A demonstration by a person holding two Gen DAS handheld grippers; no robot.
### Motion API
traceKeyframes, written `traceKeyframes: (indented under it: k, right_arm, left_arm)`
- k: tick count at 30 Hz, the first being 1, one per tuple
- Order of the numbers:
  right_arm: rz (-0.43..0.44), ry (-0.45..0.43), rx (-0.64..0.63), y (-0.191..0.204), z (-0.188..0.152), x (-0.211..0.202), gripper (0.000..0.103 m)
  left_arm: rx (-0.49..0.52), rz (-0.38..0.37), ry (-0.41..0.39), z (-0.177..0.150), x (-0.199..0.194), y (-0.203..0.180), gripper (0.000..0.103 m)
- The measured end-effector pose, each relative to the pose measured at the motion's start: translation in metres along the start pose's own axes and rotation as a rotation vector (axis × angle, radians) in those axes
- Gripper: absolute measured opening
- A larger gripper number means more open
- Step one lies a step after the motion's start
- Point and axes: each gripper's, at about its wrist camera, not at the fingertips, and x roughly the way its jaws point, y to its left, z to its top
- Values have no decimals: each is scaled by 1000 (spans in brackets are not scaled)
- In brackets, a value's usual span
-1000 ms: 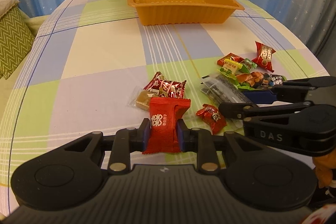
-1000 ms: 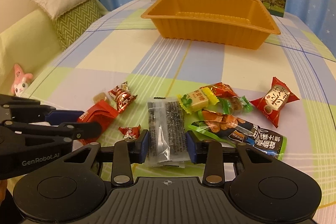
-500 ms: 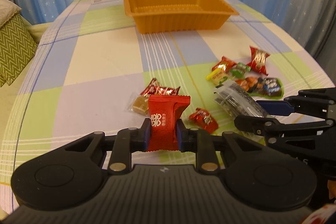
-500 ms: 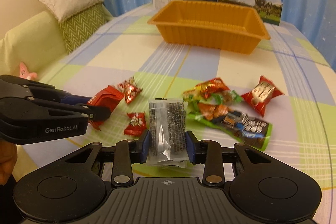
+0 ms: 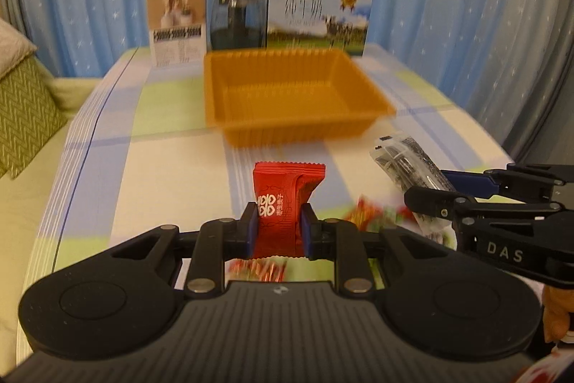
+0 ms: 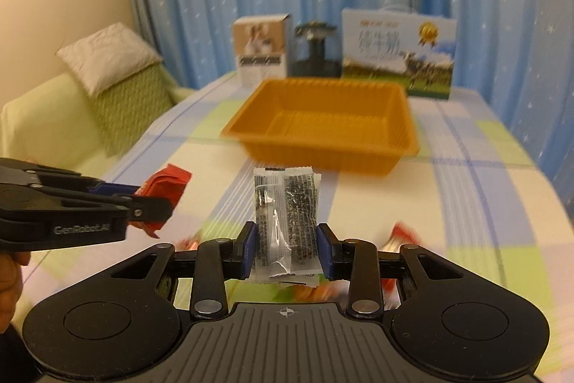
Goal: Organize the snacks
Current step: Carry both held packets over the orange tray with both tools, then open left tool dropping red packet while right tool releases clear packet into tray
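Observation:
My left gripper (image 5: pixel 278 229) is shut on a red snack packet (image 5: pixel 287 192) with white characters, held upright above the checked tablecloth. My right gripper (image 6: pixel 286 248) is shut on a clear packet of dark seaweed (image 6: pixel 286 214). Each gripper shows in the other's view: the right one (image 5: pixel 430 189) with the seaweed packet (image 5: pixel 405 160) at the right edge, the left one (image 6: pixel 158 200) with the red packet (image 6: pixel 165 189) at the left edge. The orange tray (image 5: pixel 290 96) (image 6: pixel 323 128) stands ahead of both, nothing visible inside. Blurred loose snacks (image 5: pixel 369 214) (image 6: pixel 398 236) lie below the grippers.
Behind the tray stand a white box (image 5: pixel 177 24), a dark glass jar (image 5: pixel 235 20) and a milk carton box (image 5: pixel 317 17), backed by blue starred curtains. A green sofa with cushions (image 6: pixel 122 88) runs along the table's left side. A person's hand (image 6: pixel 9 279) holds the left gripper.
Both grippers have risen off the table with their packets held, and tilted up. The tray now sits lower and nearer the middle of each view; the loose snacks dropped to the bottom.

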Motion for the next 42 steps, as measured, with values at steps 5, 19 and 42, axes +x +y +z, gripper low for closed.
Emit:
traceKeyframes:
  k: [5, 19, 42]
  right_arm:
    - [-39, -47, 33, -26, 35, 21, 36]
    - [-78, -64, 110, -68, 89, 123, 36]
    - [-109, 9, 132, -85, 83, 179, 36]
  left_arm:
    - [3, -4, -47, 40, 23, -1, 22]
    - [-73, -6, -85, 97, 124, 26, 22]
    - [-60, 45, -25, 96, 179, 36, 32]
